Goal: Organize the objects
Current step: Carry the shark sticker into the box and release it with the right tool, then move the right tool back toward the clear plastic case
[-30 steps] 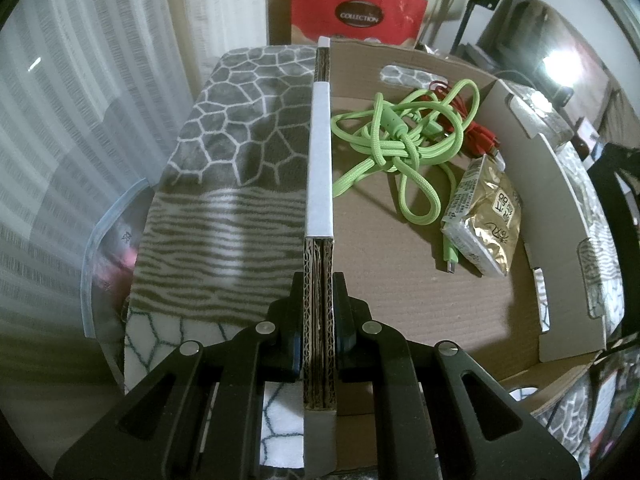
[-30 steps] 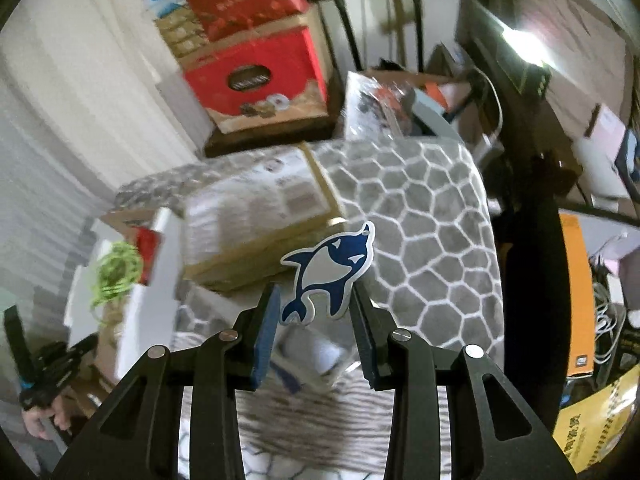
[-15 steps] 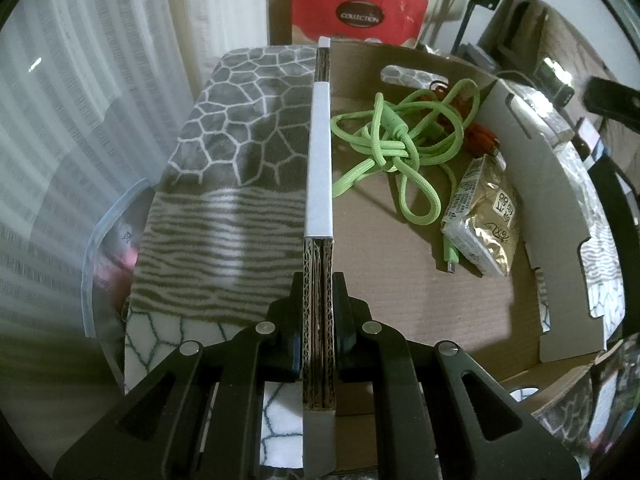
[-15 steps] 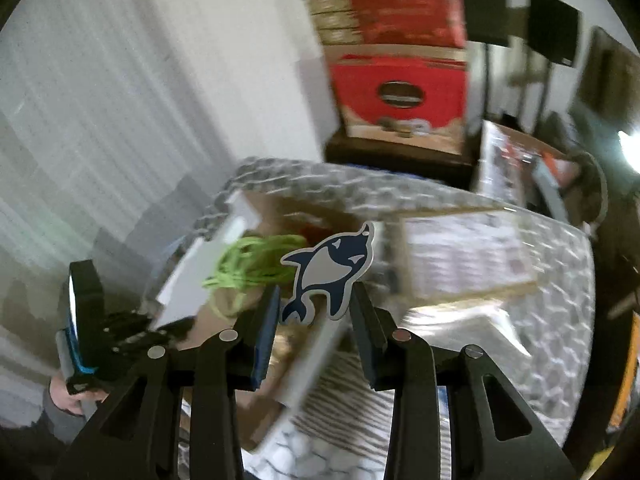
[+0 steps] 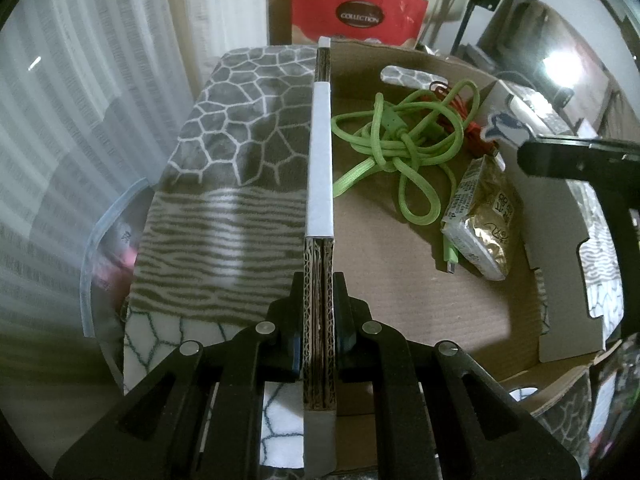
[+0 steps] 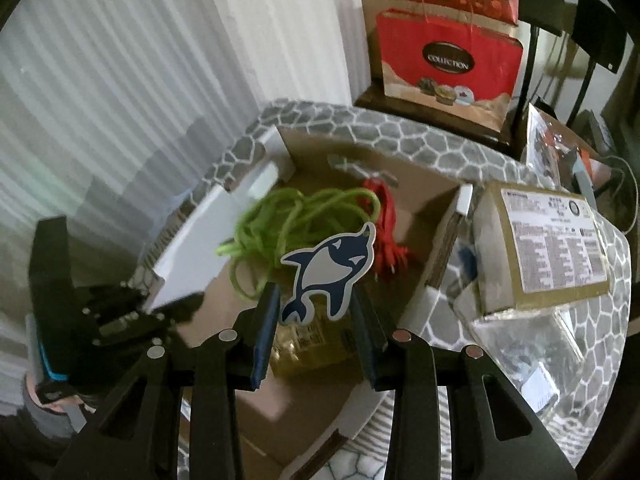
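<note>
Cardboard box [image 5: 420, 288] wall is pinched in the left gripper [image 5: 319, 344], steadying it on the patterned blanket [image 5: 240, 152]. Right gripper [image 6: 316, 320] clamps a dolphin sticker [image 6: 330, 272] by its tail, hovering over the box above the green cable [image 6: 280, 220] and gold packet [image 5: 484, 220]. Best to lower it onto bare floor beside the cable, then let go, keeping the wall held.

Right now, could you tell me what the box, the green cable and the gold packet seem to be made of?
Box: corrugated cardboard, matte brown; fluting shows on the wall edge that the left claw pinches.
Green cable: looks braided fabric sheath, woven texture.
Gold packet: probably glossy foil or plastic film, crinkled and reflective.
</note>
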A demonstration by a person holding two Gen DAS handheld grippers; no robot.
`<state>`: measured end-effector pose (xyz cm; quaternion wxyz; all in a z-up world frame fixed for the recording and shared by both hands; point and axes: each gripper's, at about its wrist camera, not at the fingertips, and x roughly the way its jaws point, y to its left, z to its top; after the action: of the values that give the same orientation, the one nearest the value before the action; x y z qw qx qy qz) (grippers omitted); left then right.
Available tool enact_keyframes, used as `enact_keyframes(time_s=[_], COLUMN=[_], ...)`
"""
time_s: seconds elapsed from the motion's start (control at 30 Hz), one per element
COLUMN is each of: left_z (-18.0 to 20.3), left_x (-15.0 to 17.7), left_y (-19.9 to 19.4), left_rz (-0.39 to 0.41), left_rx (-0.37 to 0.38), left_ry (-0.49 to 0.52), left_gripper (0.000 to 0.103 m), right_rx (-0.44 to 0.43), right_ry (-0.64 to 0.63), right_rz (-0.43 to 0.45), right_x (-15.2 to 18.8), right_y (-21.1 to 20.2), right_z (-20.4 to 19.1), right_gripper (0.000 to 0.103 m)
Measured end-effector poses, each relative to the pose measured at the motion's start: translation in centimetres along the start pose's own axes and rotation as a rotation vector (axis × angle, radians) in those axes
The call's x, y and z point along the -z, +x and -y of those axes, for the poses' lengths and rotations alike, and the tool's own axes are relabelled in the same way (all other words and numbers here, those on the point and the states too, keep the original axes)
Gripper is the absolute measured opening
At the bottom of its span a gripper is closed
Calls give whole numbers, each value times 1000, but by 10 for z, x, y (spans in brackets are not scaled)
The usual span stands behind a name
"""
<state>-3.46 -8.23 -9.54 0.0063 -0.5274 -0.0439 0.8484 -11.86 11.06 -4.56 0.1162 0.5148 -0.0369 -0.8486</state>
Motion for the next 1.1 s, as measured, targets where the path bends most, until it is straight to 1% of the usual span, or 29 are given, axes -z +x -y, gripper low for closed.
enact_keyframes(time_s=[0.07,0.17,0.2,0.23,0.3,0.47,0.63,0.8,0.97,1.1], left_z=[0,0,0,0,0,0,1,1,2,3], left_x=[1,0,0,0,0,0,0,-1,-1,-1], left_y=[0,0,0,0,0,0,0,1,1,1], left_rz=[0,0,-1,-1,-1,0,0,0,0,0], left_rx=[-1,0,0,0,0,-2,1,1,-1,-3], left_ry=[1,-1,0,0,-1,1,-3,-4,-3,-3], left_gripper=[10,10,10,10,10,10,10,10,10,10], right_rx=[24,19,26,33,47,25,77,145,194,229], right_ry=[-2,-14,-23,-29,-32,14,51,137,216,260], right_rz=[-10,-6,-1,0,0,68,104,118,95,72], right_x=[2,3,2,1,0,-3,-1,13,36,53], right_y=[2,5,7,8,10,-17,-53,-82,-87,-82], right_z=[1,-1,-2,-3,-4,7,38,86,127,149], right_gripper=[38,38,41,47,53,53,55,57,57,57])
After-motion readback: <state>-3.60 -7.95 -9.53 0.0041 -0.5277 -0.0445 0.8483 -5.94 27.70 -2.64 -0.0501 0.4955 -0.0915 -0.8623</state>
